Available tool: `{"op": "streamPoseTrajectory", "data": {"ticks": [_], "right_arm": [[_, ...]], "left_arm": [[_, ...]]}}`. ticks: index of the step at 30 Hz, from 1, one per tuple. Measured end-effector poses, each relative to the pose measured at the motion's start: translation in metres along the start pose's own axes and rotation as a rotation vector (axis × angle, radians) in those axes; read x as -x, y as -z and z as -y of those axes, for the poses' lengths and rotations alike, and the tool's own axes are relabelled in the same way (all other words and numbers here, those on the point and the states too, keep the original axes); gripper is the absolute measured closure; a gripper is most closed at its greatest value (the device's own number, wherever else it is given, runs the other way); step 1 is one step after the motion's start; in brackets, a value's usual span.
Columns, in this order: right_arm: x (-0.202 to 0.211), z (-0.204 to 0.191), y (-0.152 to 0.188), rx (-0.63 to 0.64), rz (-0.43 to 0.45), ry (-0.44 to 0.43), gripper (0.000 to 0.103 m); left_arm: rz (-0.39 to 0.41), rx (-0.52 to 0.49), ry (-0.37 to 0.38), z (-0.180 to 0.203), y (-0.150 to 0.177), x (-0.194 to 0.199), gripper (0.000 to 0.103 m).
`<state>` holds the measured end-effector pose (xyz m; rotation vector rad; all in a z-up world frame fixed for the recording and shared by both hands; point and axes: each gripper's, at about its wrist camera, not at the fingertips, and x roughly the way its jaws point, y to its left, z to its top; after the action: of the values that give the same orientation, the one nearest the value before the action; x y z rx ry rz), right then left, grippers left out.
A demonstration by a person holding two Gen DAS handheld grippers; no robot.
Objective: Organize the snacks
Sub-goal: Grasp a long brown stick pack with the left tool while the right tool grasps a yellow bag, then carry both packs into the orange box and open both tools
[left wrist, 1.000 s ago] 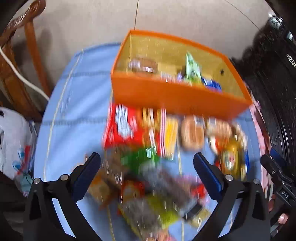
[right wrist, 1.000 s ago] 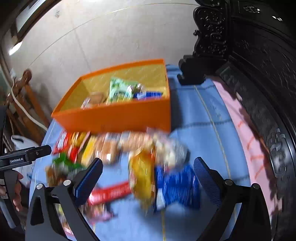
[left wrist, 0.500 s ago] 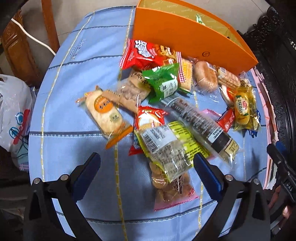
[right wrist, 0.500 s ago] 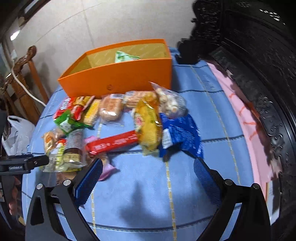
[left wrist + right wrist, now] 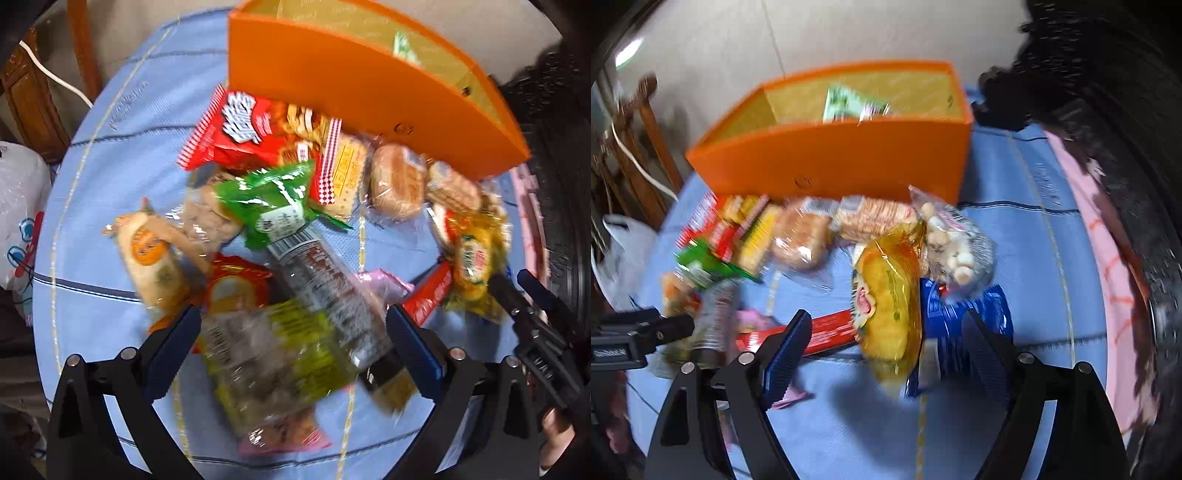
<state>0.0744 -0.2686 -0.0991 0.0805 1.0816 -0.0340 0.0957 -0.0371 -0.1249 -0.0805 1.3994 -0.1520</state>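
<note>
The right gripper hangs over the yellow cellophane-wrapped cake packet, jaws closing either side of it but not yet pressing. The packet's long axis runs straight away from the claw toward the orange cardboard box beyond. The left gripper gapes over a clear-and-green nut bag.

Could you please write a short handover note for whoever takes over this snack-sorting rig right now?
Left tool: open, low over the clear yellow-green nut packet, not gripping.
Right tool: jaws closing around the yellow cellophane snack bag; pads not yet pressing.
Orange cardboard box sits at the far side of the blue tablecloth and already holds a green-and-white packet.
Left to do: most snacks lie loose in front of the box, including the red crisp bag, the wrapped round bun and the blue foil packet.
</note>
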Motion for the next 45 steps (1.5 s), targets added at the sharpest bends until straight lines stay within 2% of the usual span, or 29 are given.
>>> {"op": "streamPoseTrajectory", "data": {"ticks": [1, 3, 4, 5, 9, 11, 12, 13, 15, 22, 26, 32, 36, 39, 41, 45], "right_arm": [[-0.009, -0.001, -0.003, 0.019, -0.008, 0.004, 0.025], [-0.025, -0.005, -0.005, 0.048, -0.032, 0.008, 0.038], [-0.033, -0.008, -0.006, 0.077, -0.047, 0.003, 0.048], [-0.038, -0.011, -0.006, 0.102, -0.058, -0.006, 0.053], [-0.049, -0.015, -0.008, 0.156, -0.072, -0.02, 0.057], [-0.045, -0.007, -0.01, 0.118, -0.08, -0.082, 0.065], [-0.039, -0.001, -0.011, 0.092, -0.077, -0.124, 0.065], [-0.032, 0.003, -0.012, 0.081, -0.067, -0.147, 0.066], [-0.016, 0.01, -0.012, 0.065, -0.039, -0.187, 0.067], [0.021, 0.019, -0.005, -0.01, 0.007, -0.279, 0.068], [0.03, 0.012, -0.002, -0.007, 0.017, -0.283, 0.068], [0.053, -0.004, -0.009, -0.005, 0.064, -0.32, 0.068], [0.078, -0.009, -0.038, -0.004, 0.147, -0.35, 0.068], [0.088, -0.01, -0.07, 0.002, 0.212, -0.345, 0.068], [0.087, -0.007, -0.093, -0.012, 0.243, -0.345, 0.068], [0.064, 0.002, -0.145, -0.082, 0.263, -0.358, 0.068]], "left_arm": [[-0.014, 0.007, -0.003, 0.002, -0.002, -0.005, 0.004], [-0.04, 0.017, -0.049, 0.01, -0.007, -0.021, 0.004], [-0.04, 0.018, -0.067, 0.012, -0.008, -0.025, 0.004], [-0.055, 0.024, -0.075, 0.015, -0.01, -0.032, 0.004], [-0.049, 0.006, -0.13, 0.025, -0.013, -0.042, 0.004], [-0.017, 0.009, -0.109, 0.024, -0.012, -0.034, 0.02], [0.004, -0.002, -0.079, 0.024, -0.011, -0.026, 0.052], [0.0, -0.014, -0.042, 0.023, -0.009, -0.019, 0.056], [-0.002, -0.009, 0.021, 0.018, -0.002, -0.006, 0.06], [0.026, -0.088, 0.088, 0.014, 0.016, 0.021, 0.069], [0.046, -0.112, 0.139, 0.01, 0.018, 0.037, 0.069], [0.126, -0.157, 0.219, 0.008, 0.012, 0.078, 0.069], [0.224, -0.188, 0.242, 0.018, -0.017, 0.112, 0.069], [0.301, -0.208, 0.24, 0.025, -0.053, 0.132, 0.069], [0.34, -0.214, 0.238, 0.033, -0.084, 0.137, 0.069], [0.361, -0.208, 0.228, 0.049, -0.144, 0.126, 0.069]]}}
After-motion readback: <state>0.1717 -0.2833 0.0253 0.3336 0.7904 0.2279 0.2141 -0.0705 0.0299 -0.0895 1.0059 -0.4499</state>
